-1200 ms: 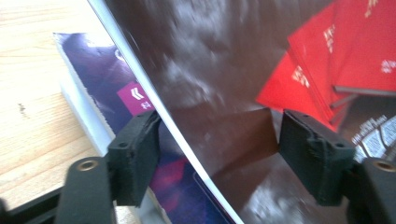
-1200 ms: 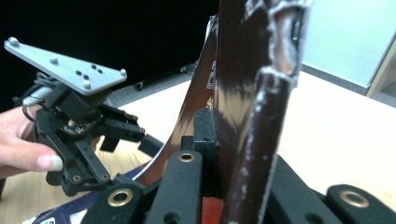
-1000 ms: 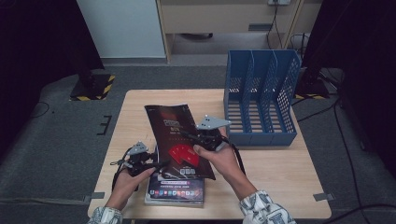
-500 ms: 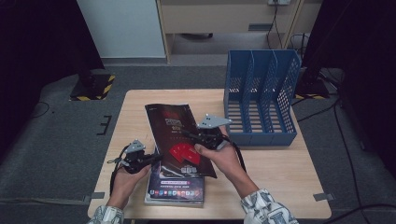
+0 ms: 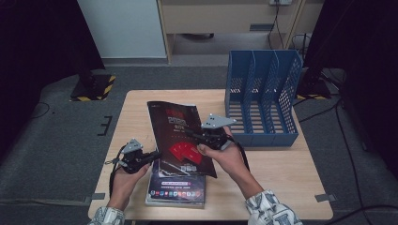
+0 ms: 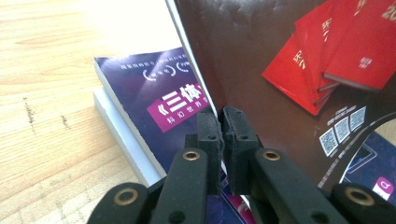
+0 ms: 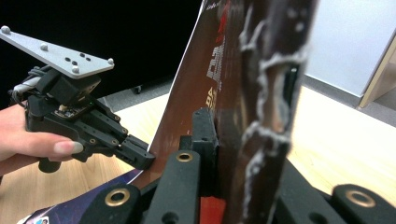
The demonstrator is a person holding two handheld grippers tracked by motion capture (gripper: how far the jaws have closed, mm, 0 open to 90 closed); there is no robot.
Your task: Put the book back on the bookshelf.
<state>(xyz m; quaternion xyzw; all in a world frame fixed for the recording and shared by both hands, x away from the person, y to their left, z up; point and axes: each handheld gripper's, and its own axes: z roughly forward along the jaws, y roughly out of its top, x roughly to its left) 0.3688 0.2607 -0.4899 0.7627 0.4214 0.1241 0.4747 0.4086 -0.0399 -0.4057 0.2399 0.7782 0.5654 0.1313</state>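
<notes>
- The left hand-held gripper (image 5: 152,154) sits at the tabletop's (image 5: 281,168) left front. Its jaws have just been closing and are now clenched on the left edge of the dark magazine (image 5: 180,136); the left gripper view shows the pads (image 6: 208,128) pinching that edge.
- Beneath the magazine lies a purple book (image 5: 176,187) on a white one, flat near the front edge.
- The magazine, with red books printed on its cover, is tilted up off the stack, between both grippers.
- The right hand-held gripper (image 5: 190,132) grasps the magazine's right side, jaws tight on it.
- A blue file rack (image 5: 263,98) stands at the right rear, apart from the magazine.
</notes>
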